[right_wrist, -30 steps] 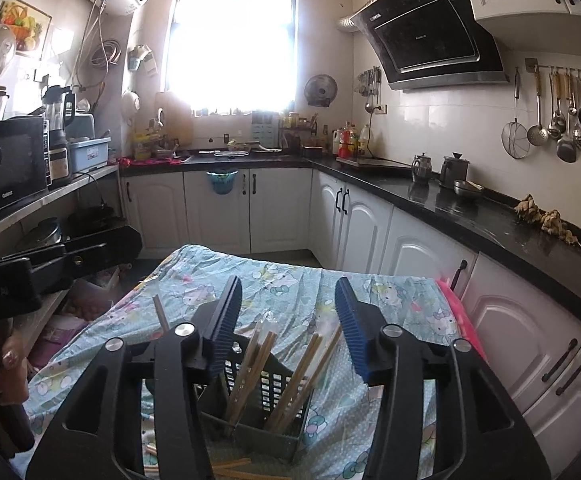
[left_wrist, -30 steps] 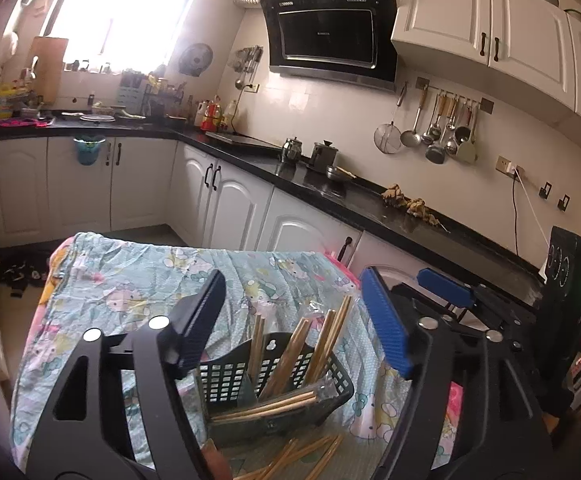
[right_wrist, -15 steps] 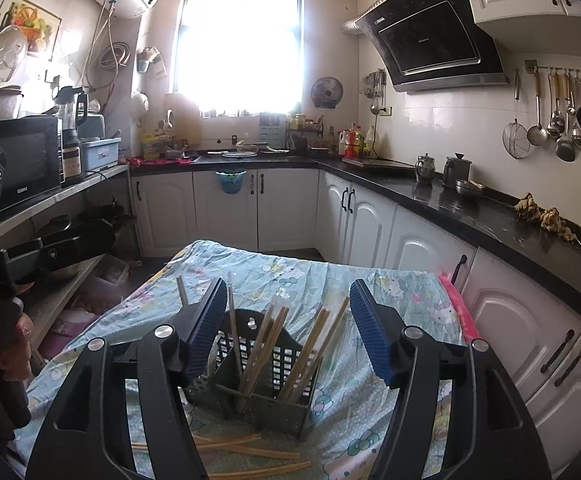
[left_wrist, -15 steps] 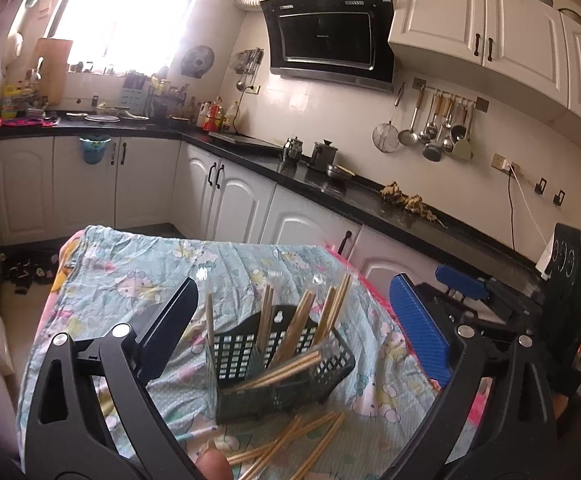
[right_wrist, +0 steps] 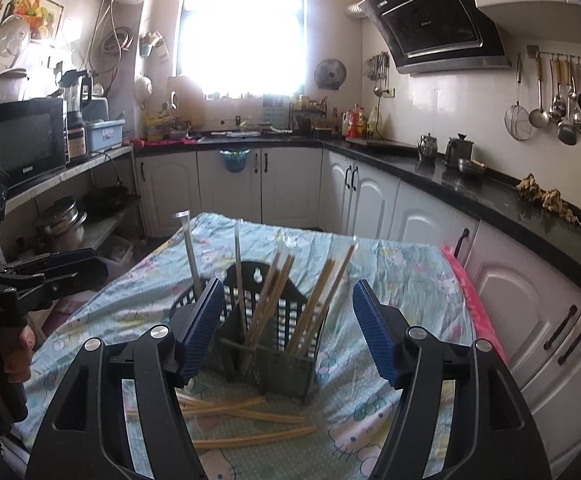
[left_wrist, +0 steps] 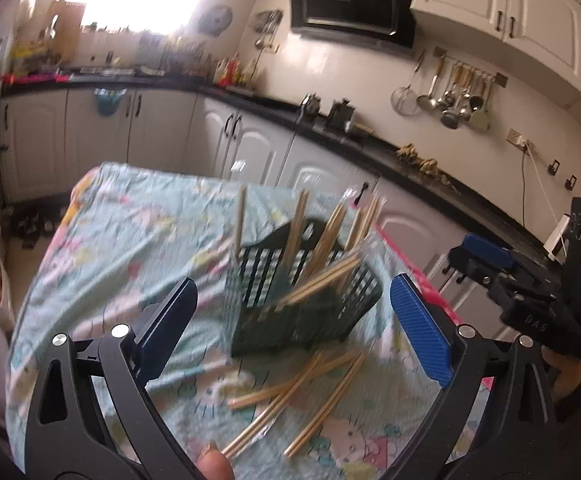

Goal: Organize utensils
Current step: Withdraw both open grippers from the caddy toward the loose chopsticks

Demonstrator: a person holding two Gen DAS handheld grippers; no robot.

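Note:
A dark mesh utensil basket (left_wrist: 302,304) (right_wrist: 266,344) stands on the table and holds several wooden chopsticks upright. A metal-handled utensil (right_wrist: 188,248) also stands in it at the left. Several loose chopsticks (left_wrist: 290,396) (right_wrist: 242,420) lie on the cloth in front of the basket. My left gripper (left_wrist: 290,316) is open and empty, raised in front of the basket. My right gripper (right_wrist: 288,328) is open and empty, its fingers on either side of the basket, apart from it. The other gripper shows at the right of the left wrist view (left_wrist: 490,260) and at the left of the right wrist view (right_wrist: 50,272).
The table wears a light blue cartoon-print cloth (left_wrist: 130,232) (right_wrist: 390,264). White cabinets under a black countertop (right_wrist: 470,188) run along the back and right. A microwave (right_wrist: 26,136) sits on a shelf at the left. Ladles hang on the wall rack (right_wrist: 558,100).
Both grippers have opened wider and pulled back from the basket. The left view is now blurred and shifted, and more loose chopsticks show on the cloth.

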